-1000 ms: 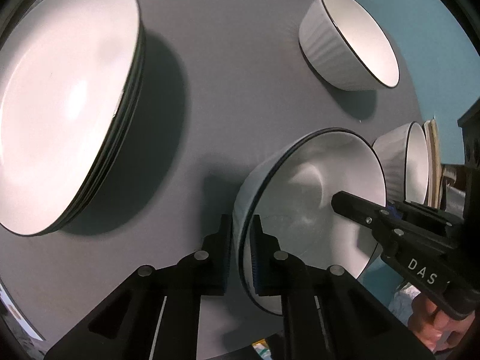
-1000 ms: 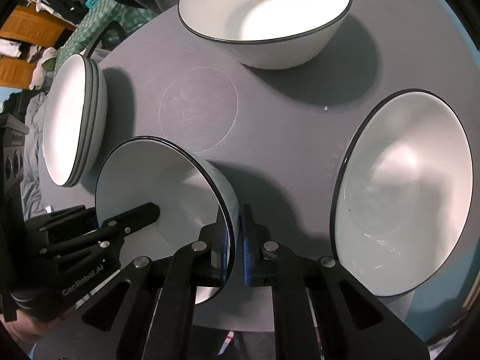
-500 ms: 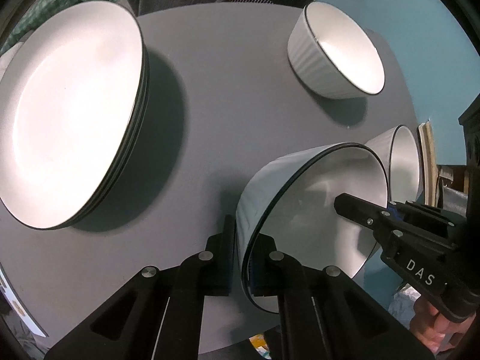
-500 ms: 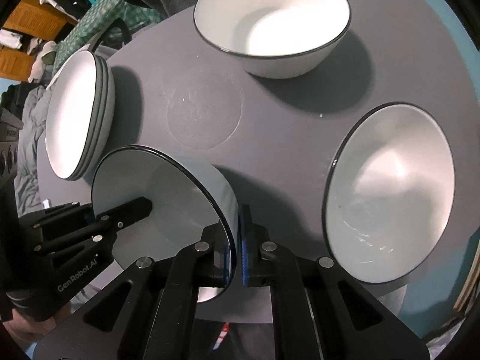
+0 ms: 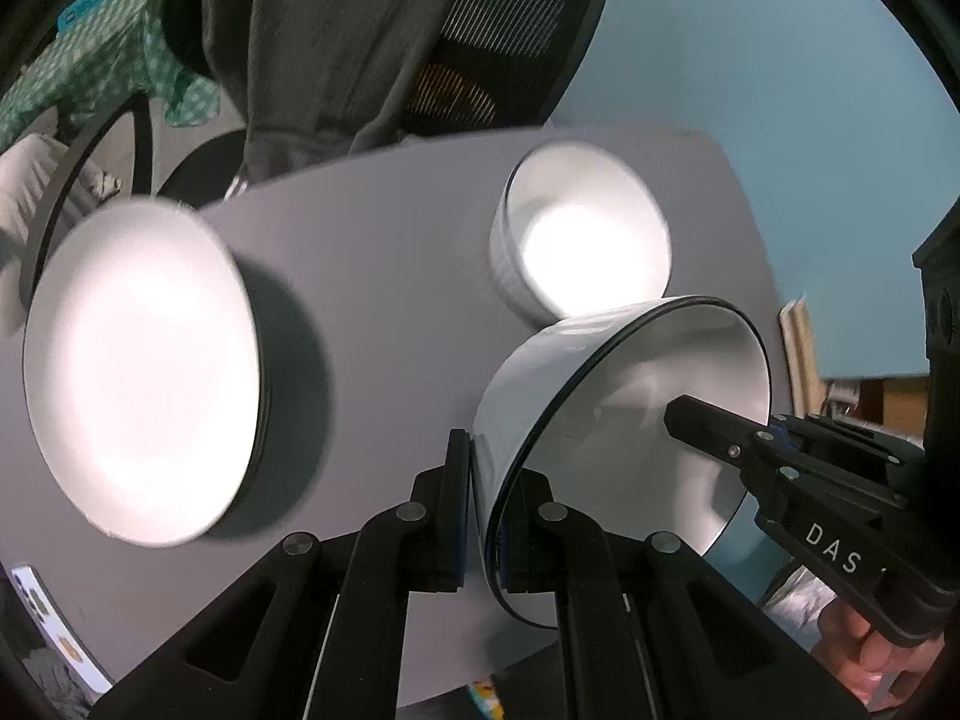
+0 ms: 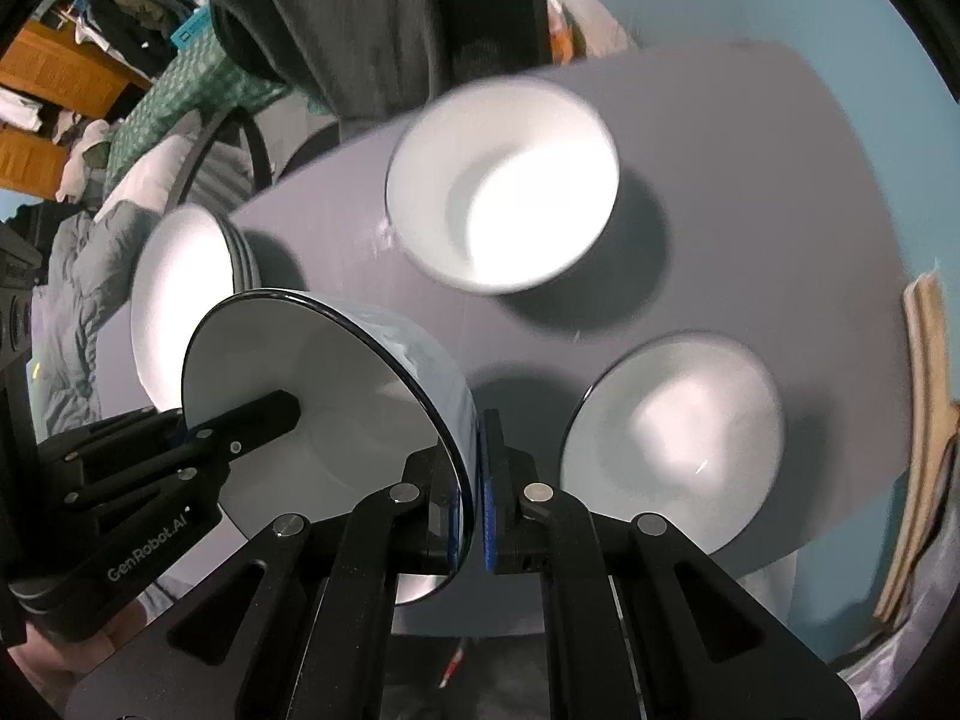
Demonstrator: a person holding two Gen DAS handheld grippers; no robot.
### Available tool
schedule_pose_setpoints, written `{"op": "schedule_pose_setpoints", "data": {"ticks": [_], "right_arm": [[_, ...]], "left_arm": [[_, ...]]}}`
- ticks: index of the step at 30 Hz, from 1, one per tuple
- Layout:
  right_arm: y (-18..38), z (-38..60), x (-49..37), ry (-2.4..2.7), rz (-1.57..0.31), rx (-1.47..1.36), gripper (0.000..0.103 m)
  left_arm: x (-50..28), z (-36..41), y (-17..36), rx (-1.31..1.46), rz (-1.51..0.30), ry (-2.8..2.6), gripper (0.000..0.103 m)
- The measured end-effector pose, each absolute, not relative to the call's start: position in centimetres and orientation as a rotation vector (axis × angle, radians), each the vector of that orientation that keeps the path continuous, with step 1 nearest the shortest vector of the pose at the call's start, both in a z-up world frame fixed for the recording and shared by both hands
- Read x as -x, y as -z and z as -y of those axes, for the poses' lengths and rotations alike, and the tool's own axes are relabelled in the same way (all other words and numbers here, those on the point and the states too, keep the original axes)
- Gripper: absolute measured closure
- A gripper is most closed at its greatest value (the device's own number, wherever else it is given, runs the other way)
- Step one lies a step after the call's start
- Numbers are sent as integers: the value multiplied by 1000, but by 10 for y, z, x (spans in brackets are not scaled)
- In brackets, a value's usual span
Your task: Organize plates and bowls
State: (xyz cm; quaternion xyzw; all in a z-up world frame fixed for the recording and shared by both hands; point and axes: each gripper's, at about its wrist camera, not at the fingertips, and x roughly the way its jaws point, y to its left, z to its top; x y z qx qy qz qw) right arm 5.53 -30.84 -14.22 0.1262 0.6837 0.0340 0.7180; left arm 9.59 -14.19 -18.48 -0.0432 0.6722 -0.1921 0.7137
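Observation:
Both grippers hold one white bowl with a dark rim (image 5: 630, 420), lifted above the round grey table (image 5: 390, 276). My left gripper (image 5: 485, 516) is shut on its near rim. My right gripper (image 6: 472, 498) is shut on the opposite rim of the same bowl (image 6: 312, 396). A stack of white plates (image 5: 144, 384) sits on the left of the table, also in the right wrist view (image 6: 180, 294). A second bowl (image 5: 585, 246) sits at the far side, seen too in the right wrist view (image 6: 504, 186). A third bowl (image 6: 672, 438) sits near the table's right edge.
A dark jacket over a mesh office chair (image 5: 372, 42) stands behind the table. A teal wall (image 5: 750, 60) is behind. Green checked fabric (image 5: 90, 66) lies at far left. Papers (image 6: 924, 420) show beyond the table's right edge.
Both grippers have lifted the held bowl up off the table. The table, plates and other bowls now look smaller and lower, and the chair has come into view.

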Motion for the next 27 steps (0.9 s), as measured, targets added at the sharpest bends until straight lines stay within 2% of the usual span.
{"op": "schedule_pose_setpoints", "data": {"ticks": [10,27], "right_arm": [[135,330,-100,-47,-1459,-260,97],[161,357,-131,-41,-1524,-303,97]], "left_arm": [[-157,200,186,38,-1451,420,97],[-189,214,205,-21,-1518,387,97]]}}
